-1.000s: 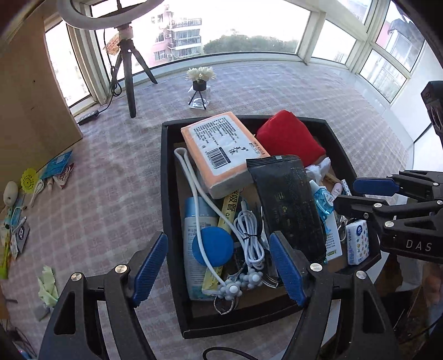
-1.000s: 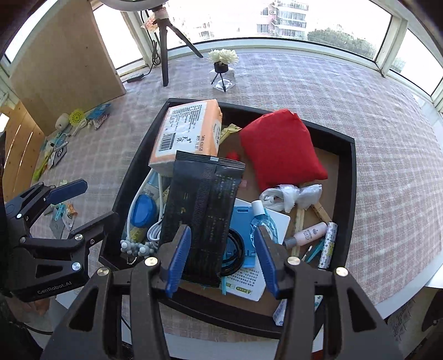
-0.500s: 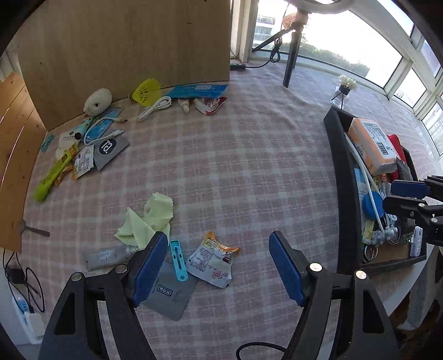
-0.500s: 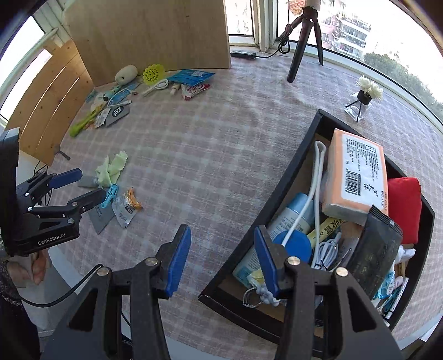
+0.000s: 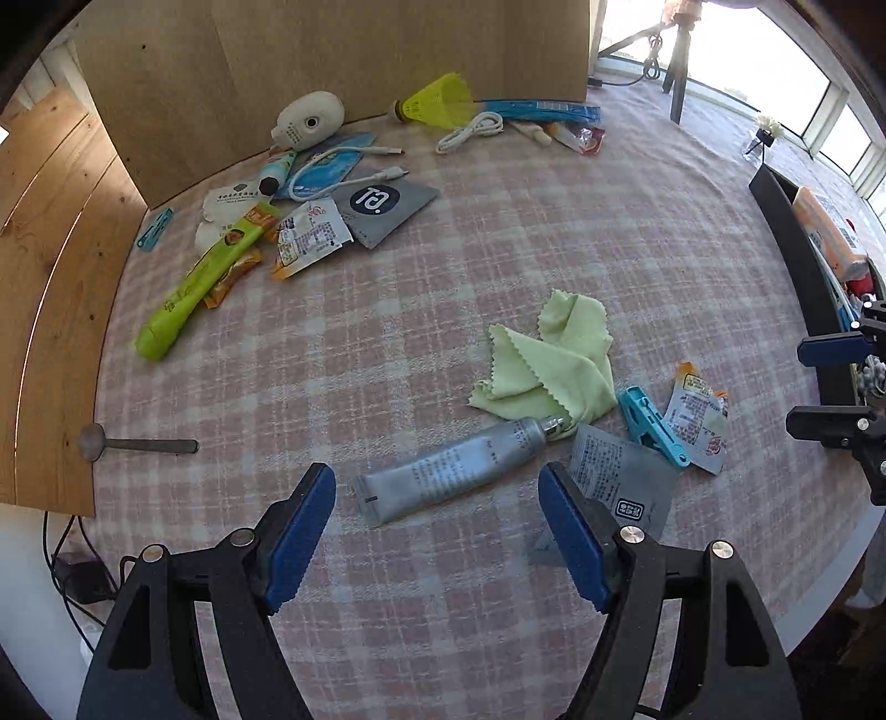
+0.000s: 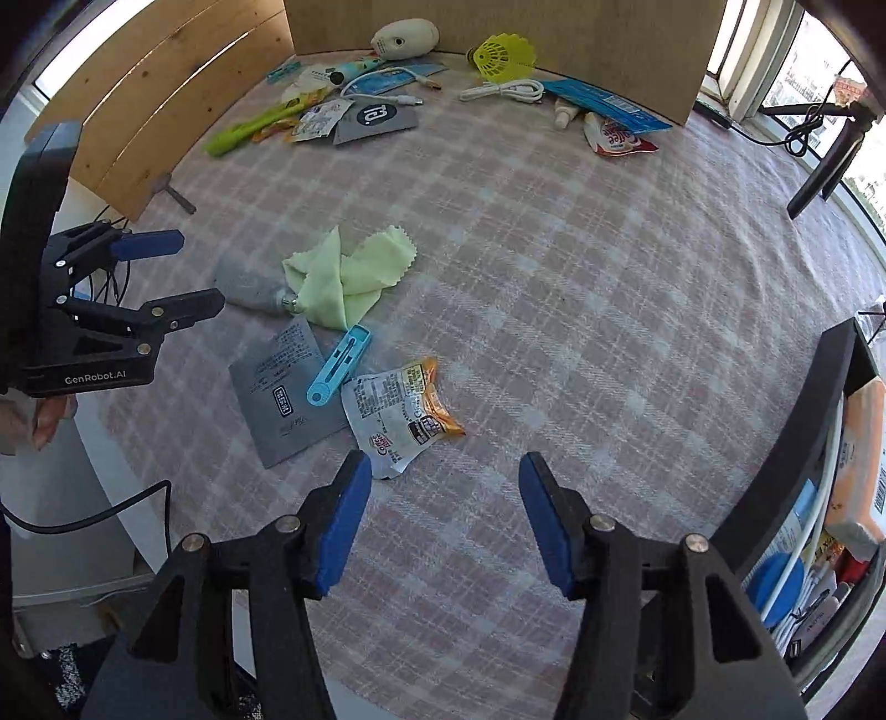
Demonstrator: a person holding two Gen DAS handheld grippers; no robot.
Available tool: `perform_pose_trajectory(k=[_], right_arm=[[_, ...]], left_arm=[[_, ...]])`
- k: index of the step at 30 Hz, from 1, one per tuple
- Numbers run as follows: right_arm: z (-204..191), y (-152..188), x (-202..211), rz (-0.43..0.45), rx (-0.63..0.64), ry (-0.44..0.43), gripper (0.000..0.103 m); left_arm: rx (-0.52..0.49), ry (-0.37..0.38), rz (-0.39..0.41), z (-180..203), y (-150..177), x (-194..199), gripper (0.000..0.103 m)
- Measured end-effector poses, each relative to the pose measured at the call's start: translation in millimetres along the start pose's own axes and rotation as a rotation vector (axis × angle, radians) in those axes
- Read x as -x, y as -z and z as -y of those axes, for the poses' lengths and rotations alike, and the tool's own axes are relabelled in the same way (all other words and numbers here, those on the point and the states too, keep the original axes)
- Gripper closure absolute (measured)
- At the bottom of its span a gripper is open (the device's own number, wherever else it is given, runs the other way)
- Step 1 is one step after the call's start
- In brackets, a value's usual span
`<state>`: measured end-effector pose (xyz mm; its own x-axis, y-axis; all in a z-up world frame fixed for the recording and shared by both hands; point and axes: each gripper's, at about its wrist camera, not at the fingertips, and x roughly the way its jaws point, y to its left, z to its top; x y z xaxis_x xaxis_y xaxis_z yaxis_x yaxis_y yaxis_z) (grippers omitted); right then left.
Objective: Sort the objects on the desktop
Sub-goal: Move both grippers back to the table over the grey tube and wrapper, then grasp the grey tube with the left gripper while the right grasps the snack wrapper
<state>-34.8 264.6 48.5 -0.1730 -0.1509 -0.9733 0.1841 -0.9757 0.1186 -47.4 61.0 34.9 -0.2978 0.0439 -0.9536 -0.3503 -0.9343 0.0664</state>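
Observation:
My left gripper [image 5: 437, 520] hangs open just above a silver tube [image 5: 454, 471] lying on the checked cloth. A light green wipe [image 5: 548, 360] covers the tube's cap end. Beside them lie a grey sachet [image 5: 620, 482], a turquoise clip [image 5: 650, 426] and a snack packet [image 5: 698, 415]. My right gripper [image 6: 443, 515] points down at bare cloth, its jaws opening with nothing between them; the snack packet [image 6: 398, 415] lies just ahead of its left finger. The black tray [image 6: 803, 459] full of items stands at the right.
A second cluster lies by the wooden board [image 5: 332, 50]: a green tube [image 5: 199, 277], sachets, white cables [image 5: 470, 130], a yellow shuttlecock [image 5: 437, 102] and a white device [image 5: 307, 119]. A metal peg [image 5: 133, 443] lies at the left edge. A tripod [image 6: 825, 160] stands far right.
Both grippers swung left, away from the black tray, and sank toward the loose items on the cloth. The right gripper's jaws stand wider than before.

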Motion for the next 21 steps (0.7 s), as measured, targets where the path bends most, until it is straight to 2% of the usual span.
perform_pose_trajectory(k=[5,11,14,18,21], right_arm=[[-18,-3,-22,-0.035,0.057,0.042,0.047],[-22,-7,-35,-0.057,0.087,0.076,0.041],[-22,-9,-42,-0.074,0.097,0.083,0.041],[-22,-12,-50,-0.087,0.110,0.094,0.041],[-20,-15,-54,-0.087,0.108,0.076,0.041]], left_arm=[[-0.139,0.019,-0.044,-5,1,-21,0.029],[-0.314,0.033,-0.061,14,-7,-37,0.029],[-0.367,0.037,-0.079,21,-11,-48,0.029],[-0.363,0.076,-0.075,21,-20,-52,0.029],[-0.344,0.108,-0.074,20,-24,-53,0.035]])
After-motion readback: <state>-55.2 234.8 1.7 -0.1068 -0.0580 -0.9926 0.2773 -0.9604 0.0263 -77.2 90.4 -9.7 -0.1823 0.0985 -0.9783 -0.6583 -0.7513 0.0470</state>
